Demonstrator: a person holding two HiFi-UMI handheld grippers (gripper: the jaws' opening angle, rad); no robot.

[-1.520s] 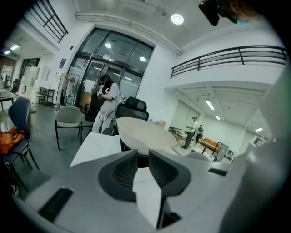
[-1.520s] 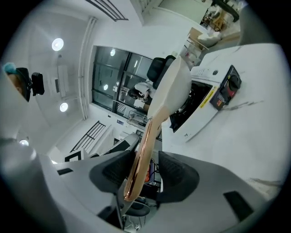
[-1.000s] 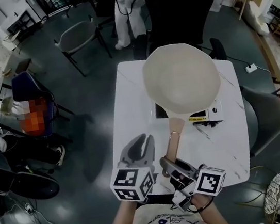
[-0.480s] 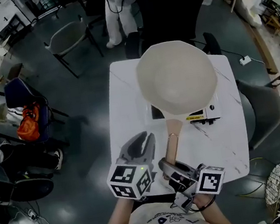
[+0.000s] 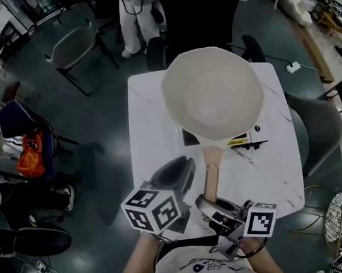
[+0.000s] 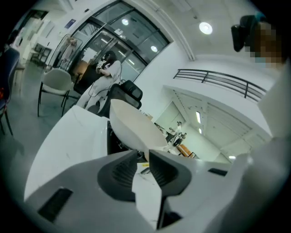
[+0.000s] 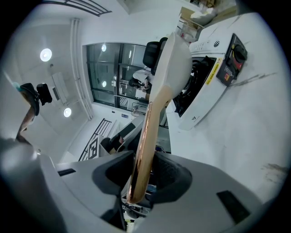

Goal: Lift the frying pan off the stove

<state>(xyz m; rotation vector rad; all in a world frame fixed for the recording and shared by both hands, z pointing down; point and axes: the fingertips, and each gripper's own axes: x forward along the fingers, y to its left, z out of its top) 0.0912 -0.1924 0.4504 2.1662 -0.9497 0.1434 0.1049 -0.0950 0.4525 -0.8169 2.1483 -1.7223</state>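
The right gripper [image 5: 205, 204] [image 7: 143, 175] is seen low at the table's near edge. Its jaws have just been drawn closer, and they are now clamped on the copper-coloured metal end of the long cream handle [image 5: 210, 170] [image 7: 146, 145], which fills the gap between the dark ribbed pads. From there the handle is carried away from the person to the round cream-white frying pan [image 5: 212, 91] [image 7: 175, 50]. The pan is set over the small white stove [image 5: 251, 138] [image 7: 204, 77], whose black top is mostly covered by it. Just beside the handle, on its left, the left gripper [image 5: 186, 163] [image 6: 143, 164] is held with its jaws brought together and nothing between them. It is pointed toward the pan and is apart from pan and handle. Everything is borne by the white marble-patterned rectangular table [image 5: 150, 123].
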